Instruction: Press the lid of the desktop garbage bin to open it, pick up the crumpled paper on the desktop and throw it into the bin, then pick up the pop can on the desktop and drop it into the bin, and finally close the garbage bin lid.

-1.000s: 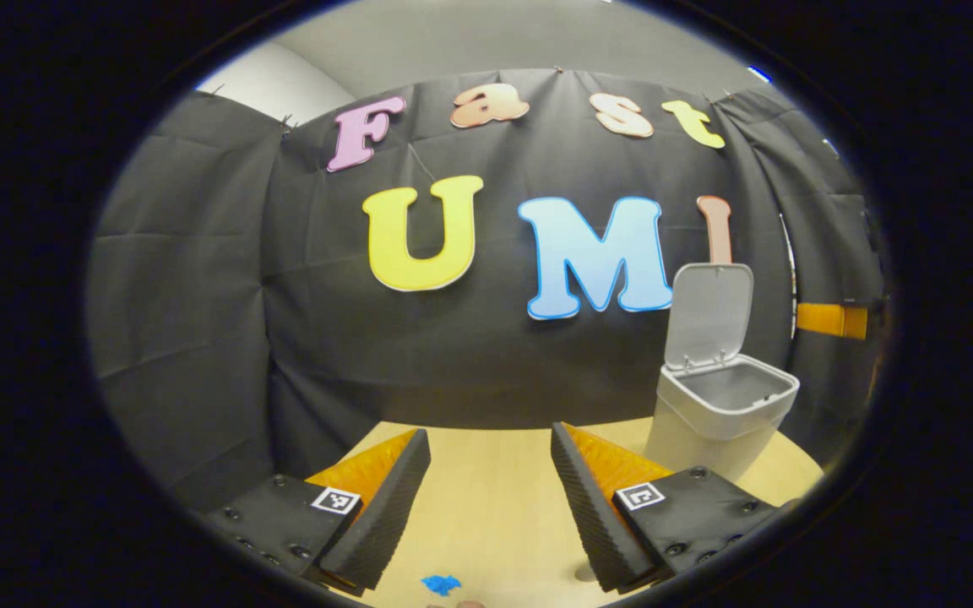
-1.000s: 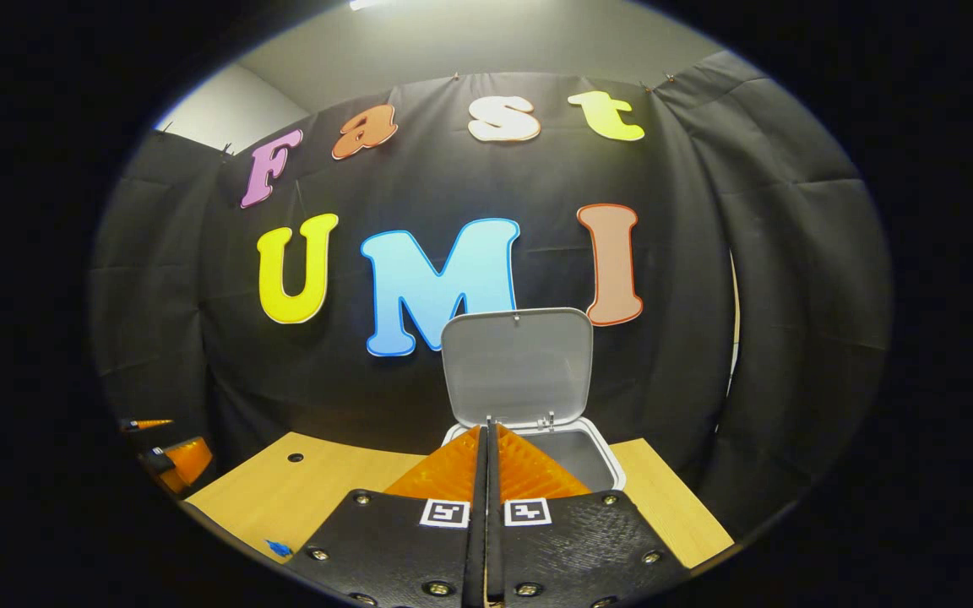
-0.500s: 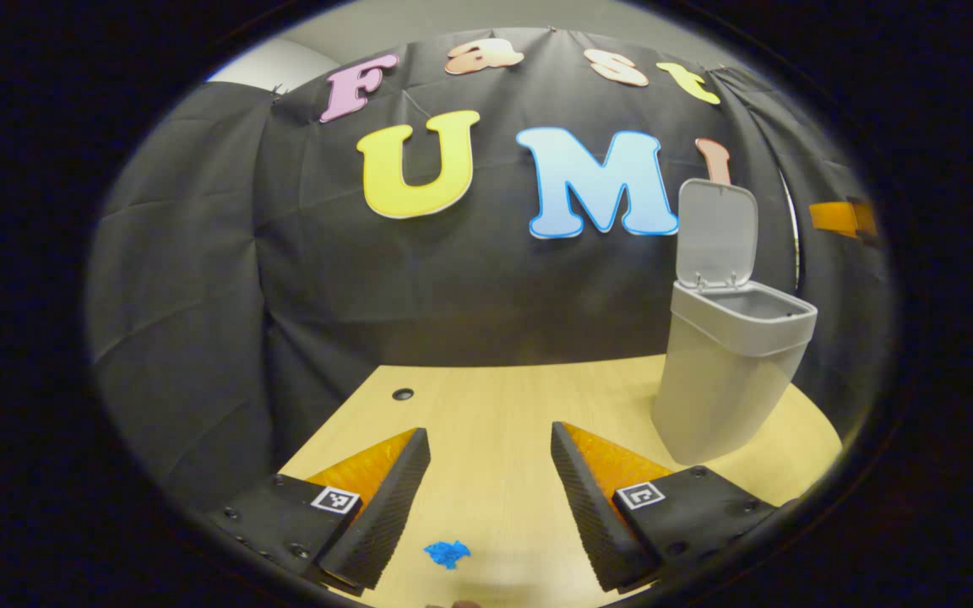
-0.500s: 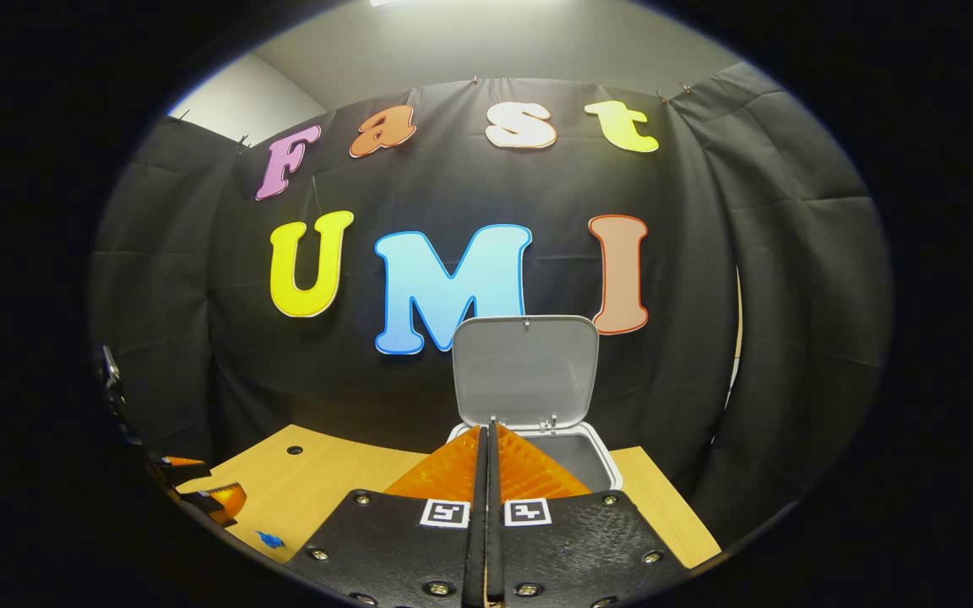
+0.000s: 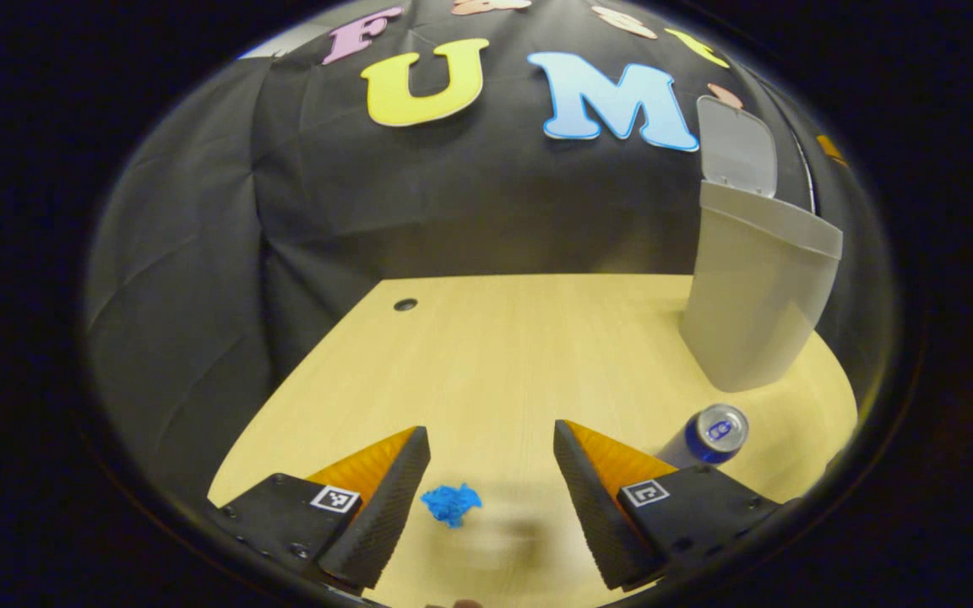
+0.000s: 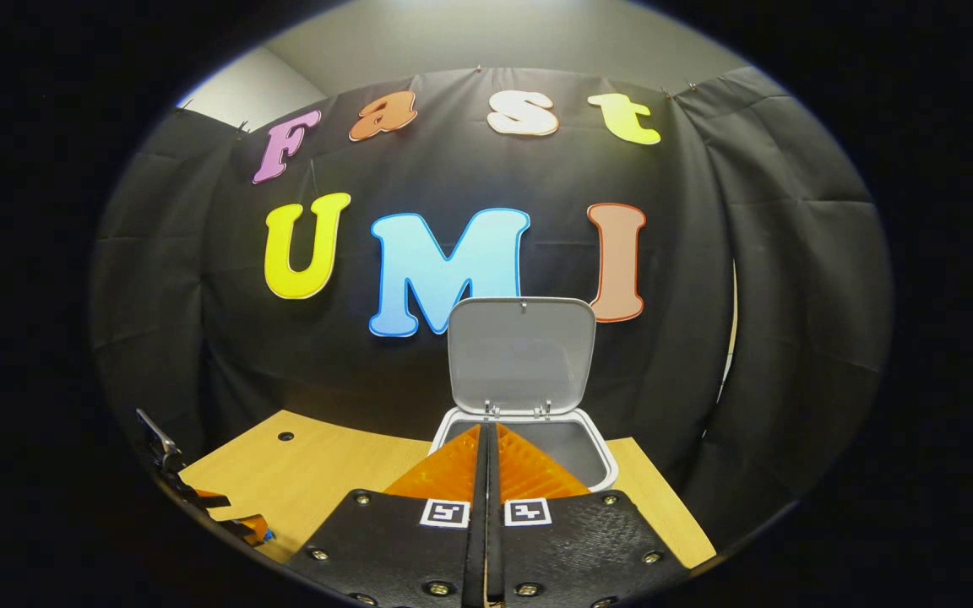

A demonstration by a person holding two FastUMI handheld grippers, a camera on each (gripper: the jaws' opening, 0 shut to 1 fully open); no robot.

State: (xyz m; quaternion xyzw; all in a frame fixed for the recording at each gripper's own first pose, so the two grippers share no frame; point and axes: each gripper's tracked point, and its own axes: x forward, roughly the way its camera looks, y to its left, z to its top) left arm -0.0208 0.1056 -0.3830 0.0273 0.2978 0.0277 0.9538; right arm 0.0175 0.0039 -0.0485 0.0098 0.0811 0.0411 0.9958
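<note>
Your left gripper (image 5: 491, 473) hung open over the blue crumpled paper (image 5: 451, 503) on the bench (image 5: 529, 355); the pop can (image 5: 704, 436) stood partly hidden beside it. Your right gripper (image 6: 487, 439) was closed, empty, before the open-lidded bin (image 6: 600, 456).

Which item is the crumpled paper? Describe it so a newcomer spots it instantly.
Start at the light wooden desktop, with the grey bin standing at one side, lid up. Come to the near edge, between the open fingers of the left gripper: the crumpled paper lies there. It is a small bright-blue wad, unlike the blue pop can standing beside the bin.
</note>
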